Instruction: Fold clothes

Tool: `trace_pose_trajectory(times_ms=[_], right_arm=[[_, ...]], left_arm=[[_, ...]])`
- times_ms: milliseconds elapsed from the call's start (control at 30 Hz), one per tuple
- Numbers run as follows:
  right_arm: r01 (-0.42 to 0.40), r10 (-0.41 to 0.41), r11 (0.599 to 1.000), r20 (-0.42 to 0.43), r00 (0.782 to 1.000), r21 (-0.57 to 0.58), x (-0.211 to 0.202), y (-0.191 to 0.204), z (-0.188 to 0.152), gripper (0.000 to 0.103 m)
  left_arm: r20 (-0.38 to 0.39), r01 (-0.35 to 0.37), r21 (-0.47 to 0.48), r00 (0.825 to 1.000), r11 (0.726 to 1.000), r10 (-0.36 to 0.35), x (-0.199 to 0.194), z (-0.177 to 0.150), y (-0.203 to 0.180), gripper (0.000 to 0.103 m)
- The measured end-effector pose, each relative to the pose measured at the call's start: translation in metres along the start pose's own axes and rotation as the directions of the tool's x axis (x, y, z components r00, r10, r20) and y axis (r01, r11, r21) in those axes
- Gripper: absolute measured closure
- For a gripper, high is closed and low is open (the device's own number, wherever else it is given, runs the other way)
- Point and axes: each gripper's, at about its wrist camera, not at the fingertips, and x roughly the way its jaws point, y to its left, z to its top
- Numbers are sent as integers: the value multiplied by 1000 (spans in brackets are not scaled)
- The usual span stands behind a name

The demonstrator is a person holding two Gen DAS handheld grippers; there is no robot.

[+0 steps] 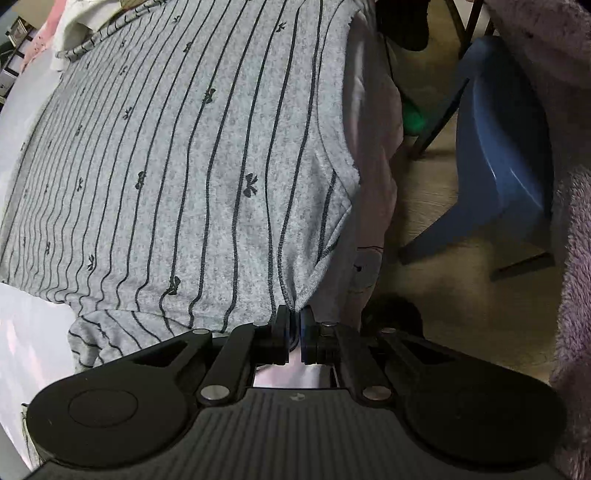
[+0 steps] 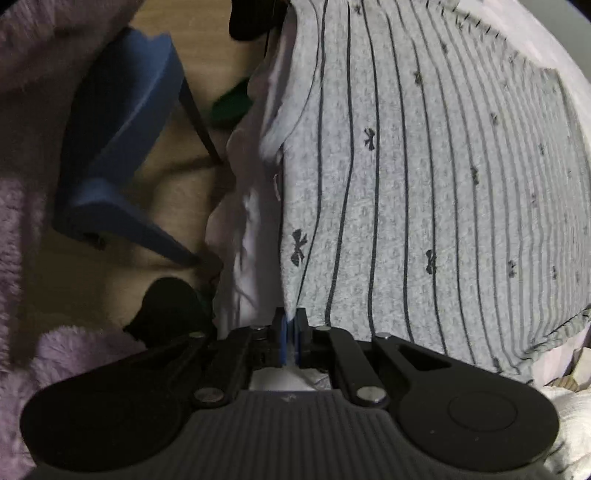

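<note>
A grey garment point(image 1: 192, 155) with thin dark stripes and small bow prints lies spread over a pale sheet on a table. In the left wrist view my left gripper point(image 1: 294, 321) is shut on the garment's near corner at the table's right edge, and the cloth bunches up between the blue pads. In the right wrist view the same garment point(image 2: 424, 184) fills the right half. My right gripper point(image 2: 291, 325) is shut on its edge at the table's left side, with a thin fold of grey cloth pinched between the pads.
A pale pink sheet point(image 1: 373, 140) hangs off the table edge under the garment. A blue plastic chair point(image 1: 506, 155) stands on the beige floor beside the table, also the blue chair point(image 2: 122, 147). A fluffy lilac sleeve point(image 1: 569, 295) fills the side. White and pink clothes point(image 1: 70, 26) lie at the far end.
</note>
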Motion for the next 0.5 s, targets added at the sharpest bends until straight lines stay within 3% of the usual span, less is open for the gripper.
trace_pose_trajectory(times_ms=[200,233,333,400,500], right_arm=[[4,-4,1000,-10,1000,9,7,-4,-3,94],[4,-4,1000,-11,1000,8,6,-4,-3,89],[-2,2,1000,-11,1000,-4,-3,-2,0,61],[18,-18,1000,28,999,-13,-13,0,4,61],[100,-93,993,111,989,-60,-25,5,17,61]], left_arm=[[-4,3,-22,1000,1000,-3,1,-1,3,98],[-3,0,-19,1000,1000,0,-1,-1,2,95],[43,-17,-16,999,1000,17,-15,5,-4,85],[103,-63,10,993,998,62,-27,10,-11,83],[164,-72,64,985,995,60,-35,22,-25,82]])
